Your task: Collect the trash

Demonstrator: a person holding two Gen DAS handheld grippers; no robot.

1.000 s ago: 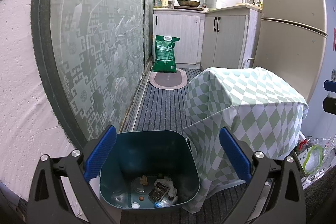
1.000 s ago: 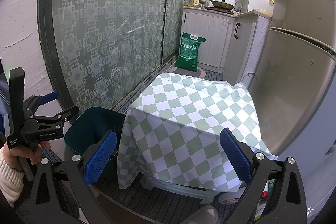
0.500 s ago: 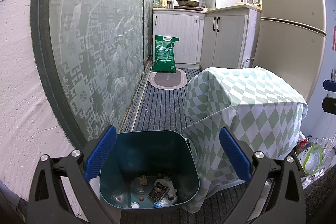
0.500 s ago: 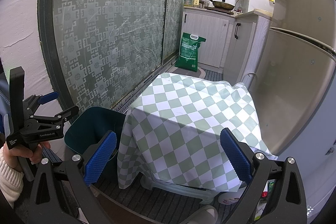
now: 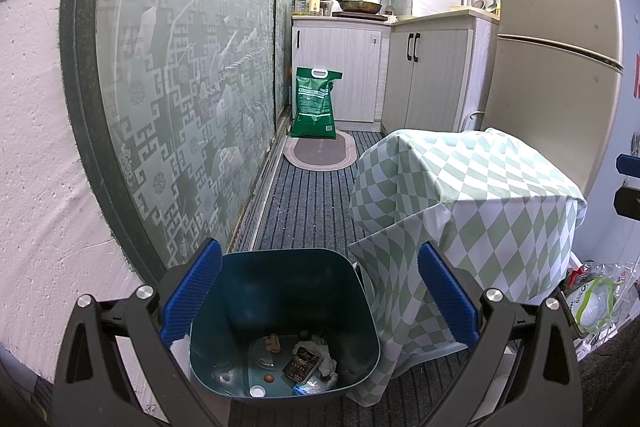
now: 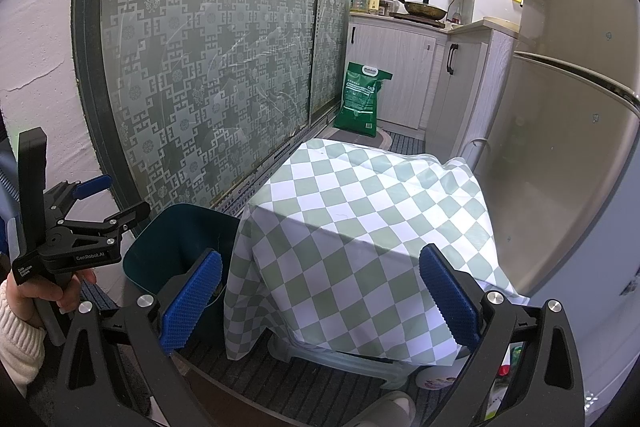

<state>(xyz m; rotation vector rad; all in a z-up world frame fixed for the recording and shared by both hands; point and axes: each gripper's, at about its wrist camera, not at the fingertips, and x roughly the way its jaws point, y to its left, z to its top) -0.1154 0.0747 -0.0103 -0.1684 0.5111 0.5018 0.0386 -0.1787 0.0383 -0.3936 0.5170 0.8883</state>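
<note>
A dark teal trash bin (image 5: 280, 291) stands on the floor beside a small table with a green checked cloth (image 5: 464, 203). At its bottom lie crumpled paper and a dark wrapper (image 5: 308, 367), a bottle cap and small scraps. My left gripper (image 5: 320, 303) is open and empty, held above the bin's mouth. My right gripper (image 6: 320, 303) is open and empty, above the checked cloth (image 6: 360, 227). The right wrist view shows the bin (image 6: 176, 247) and the left gripper (image 6: 108, 203) in a hand at the left.
A patterned glass sliding door (image 5: 188, 87) runs along the left. A fridge (image 5: 560, 67) stands right of the table. A green sack (image 5: 316, 103) and an oval mat (image 5: 320, 153) lie by the white cabinets. Plastic bags (image 5: 596, 299) lie at the right.
</note>
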